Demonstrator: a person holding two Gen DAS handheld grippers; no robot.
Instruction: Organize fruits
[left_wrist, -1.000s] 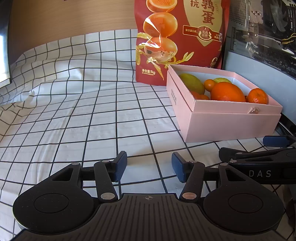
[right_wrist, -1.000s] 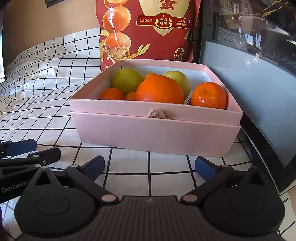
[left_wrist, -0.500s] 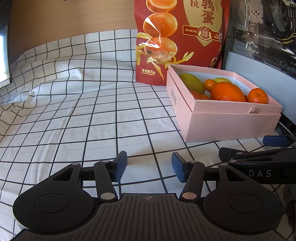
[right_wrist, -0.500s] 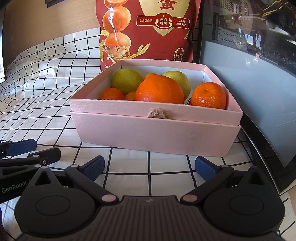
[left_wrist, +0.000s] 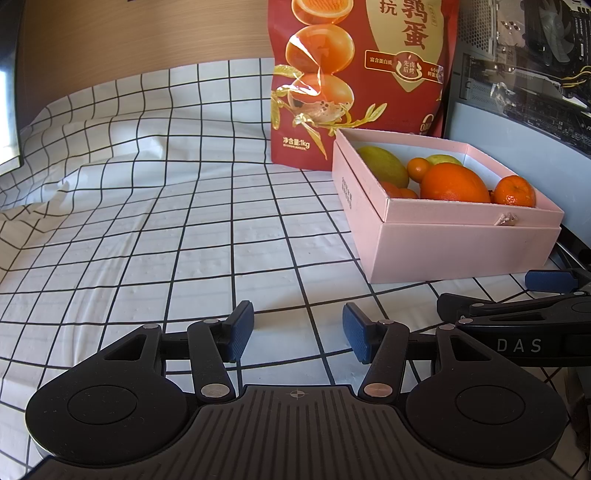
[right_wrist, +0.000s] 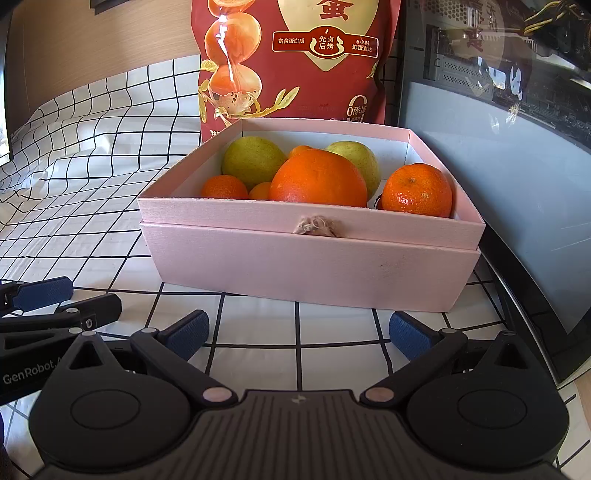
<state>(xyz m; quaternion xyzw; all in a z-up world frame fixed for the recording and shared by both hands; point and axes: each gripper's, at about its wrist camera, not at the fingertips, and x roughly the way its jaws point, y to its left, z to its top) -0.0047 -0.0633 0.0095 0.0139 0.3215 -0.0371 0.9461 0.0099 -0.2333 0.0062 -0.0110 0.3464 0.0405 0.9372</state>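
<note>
Fruit all sits in the pink box (right_wrist: 310, 266) at the tablecloth's (left_wrist: 147, 240) right edge, against the red bag (right_wrist: 295, 55), likely sorted already. Left gripper (left_wrist: 297, 330) and right gripper (right_wrist: 298, 334), both spread and empty, rest low before it.

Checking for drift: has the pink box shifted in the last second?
No. In the right wrist view the pink box sits against the same cloth grid lines and red bag as before.

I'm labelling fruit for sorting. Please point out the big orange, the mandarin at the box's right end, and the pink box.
big orange (right_wrist: 319, 177), right wrist view, front skin.
mandarin (right_wrist: 416, 190), right wrist view, middle of its peel.
pink box (right_wrist: 314, 271), right wrist view, front wall.
</note>
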